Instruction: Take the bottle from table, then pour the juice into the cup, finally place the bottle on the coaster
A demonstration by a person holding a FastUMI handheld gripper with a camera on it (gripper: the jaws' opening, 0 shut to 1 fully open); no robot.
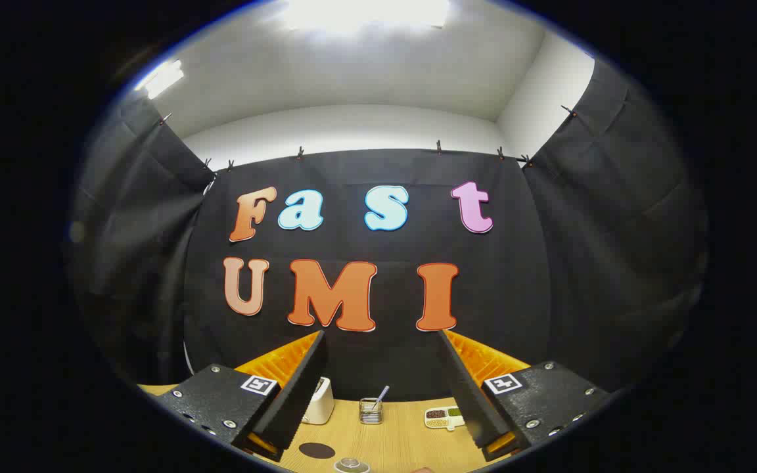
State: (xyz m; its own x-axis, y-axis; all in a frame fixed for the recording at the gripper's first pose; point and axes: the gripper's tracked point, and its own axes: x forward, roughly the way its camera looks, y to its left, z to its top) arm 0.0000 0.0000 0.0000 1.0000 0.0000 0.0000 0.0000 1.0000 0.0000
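Gripper view: my claw (382,394) is held high and level, fingers spread wide with nothing between them, pointing at the booth wall above the far edge of the table (405,440). Low between the fingers I see the dark round coaster (317,450) lying bare and a cup (351,466) close by it. I cannot pick out the bottle from here, so I judge nothing done yet: grasp, pour and placing all remain.

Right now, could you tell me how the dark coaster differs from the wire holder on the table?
The coaster lies flat, a solid dark disc; the wire holder stands upright, open metal with a utensil sticking out. The coaster sits near the left finger; the holder lies farther off, between the open, empty fingers. Both rest on the wooden table.
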